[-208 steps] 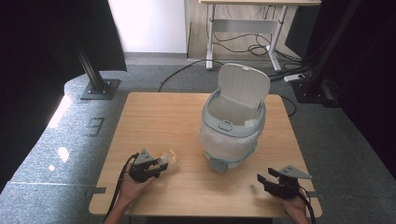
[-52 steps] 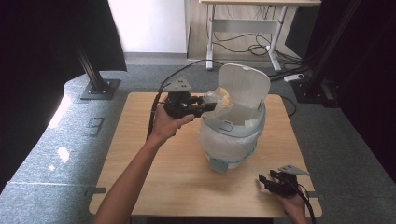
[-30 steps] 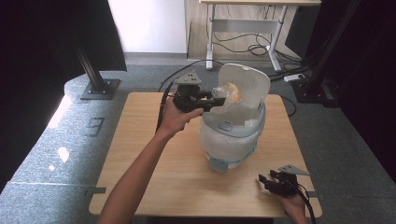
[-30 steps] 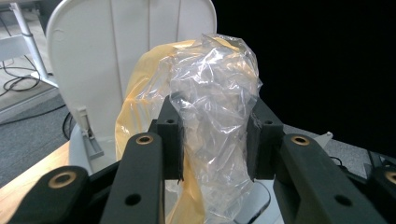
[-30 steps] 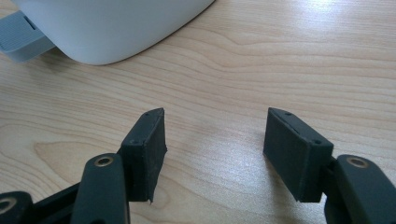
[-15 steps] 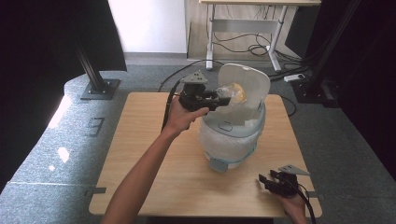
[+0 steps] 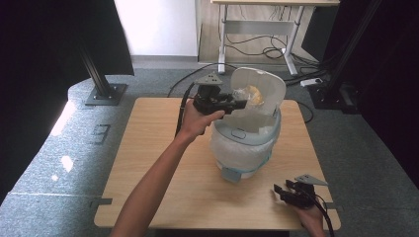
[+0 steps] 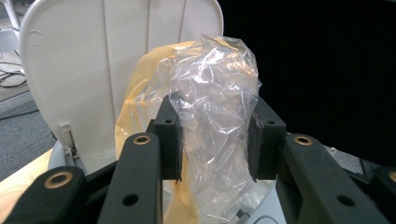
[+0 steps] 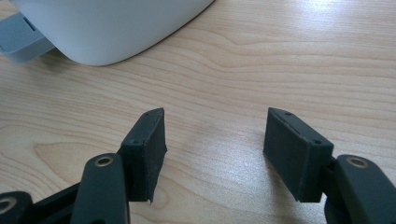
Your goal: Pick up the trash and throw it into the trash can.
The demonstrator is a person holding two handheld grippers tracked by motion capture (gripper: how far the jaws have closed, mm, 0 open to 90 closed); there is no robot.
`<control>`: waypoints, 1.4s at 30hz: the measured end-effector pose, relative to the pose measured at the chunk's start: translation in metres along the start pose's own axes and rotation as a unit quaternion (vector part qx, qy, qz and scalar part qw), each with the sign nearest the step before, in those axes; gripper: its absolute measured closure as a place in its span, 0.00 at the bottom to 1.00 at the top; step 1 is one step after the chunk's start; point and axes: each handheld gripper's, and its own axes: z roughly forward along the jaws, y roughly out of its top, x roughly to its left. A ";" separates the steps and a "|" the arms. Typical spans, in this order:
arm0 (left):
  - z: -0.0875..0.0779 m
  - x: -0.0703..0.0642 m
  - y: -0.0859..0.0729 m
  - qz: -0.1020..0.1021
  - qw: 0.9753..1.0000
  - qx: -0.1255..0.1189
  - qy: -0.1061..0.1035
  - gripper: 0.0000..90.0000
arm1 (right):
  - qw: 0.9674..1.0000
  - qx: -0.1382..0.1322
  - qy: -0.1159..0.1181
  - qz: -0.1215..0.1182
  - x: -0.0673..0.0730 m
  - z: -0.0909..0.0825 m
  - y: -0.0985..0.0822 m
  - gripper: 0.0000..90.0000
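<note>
Left gripper (image 8: 215,135) clamps a crinkled plastic bag (image 8: 212,116) above the open bin (image 7: 244,148), before its raised lid (image 7: 259,91); best lowered into the opening before release; right gripper (image 9: 215,149) rests empty, jaws apart, beside the bin.

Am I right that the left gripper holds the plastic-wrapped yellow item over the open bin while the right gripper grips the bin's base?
Not quite. The right gripper grips nothing: the right gripper view shows its fingers apart over bare table, clear of the bin. The left gripper does hold the wrapped item over it.
</note>
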 end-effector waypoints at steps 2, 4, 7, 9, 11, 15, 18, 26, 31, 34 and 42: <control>0.002 0.000 0.001 -0.001 1.000 0.001 0.001 0.69 | 1.000 0.000 0.000 0.000 0.000 0.000 0.000 0.43; 0.006 -0.001 0.002 -0.001 1.000 0.002 0.000 0.68 | 1.000 0.000 -0.001 0.000 0.000 0.000 0.000 0.43; 0.011 -0.002 0.006 0.000 1.000 0.001 -0.002 0.68 | 1.000 -0.001 0.001 0.001 0.000 0.000 0.000 0.43; 0.013 -0.003 0.007 0.002 1.000 0.001 -0.003 0.68 | 1.000 -0.001 0.001 0.001 0.000 0.000 -0.001 0.43; 0.014 -0.003 0.008 0.002 1.000 0.001 -0.003 0.67 | 1.000 -0.001 0.002 0.002 0.000 -0.001 -0.001 0.43; 0.016 -0.002 0.010 0.004 1.000 0.000 0.000 0.67 | 1.000 -0.001 0.002 0.002 0.000 -0.001 -0.001 0.43; 0.018 -0.002 0.012 -0.002 1.000 -0.007 0.009 0.35 | 1.000 -0.001 0.001 0.001 0.000 -0.001 -0.001 0.43; 0.012 -0.005 0.005 0.002 1.000 -0.005 0.013 0.26 | 1.000 -0.001 0.002 0.001 0.000 -0.001 -0.001 0.43; -0.003 -0.006 -0.002 0.007 1.000 -0.003 0.019 0.26 | 1.000 0.000 0.000 -0.001 0.001 -0.001 -0.001 0.42; -0.020 -0.009 -0.012 0.016 1.000 -0.002 0.024 0.26 | 1.000 0.000 0.001 -0.001 0.001 -0.001 -0.001 0.42; -0.052 -0.013 -0.032 0.016 0.999 -0.003 0.037 0.26 | 1.000 0.000 0.001 0.001 0.000 -0.001 -0.001 0.42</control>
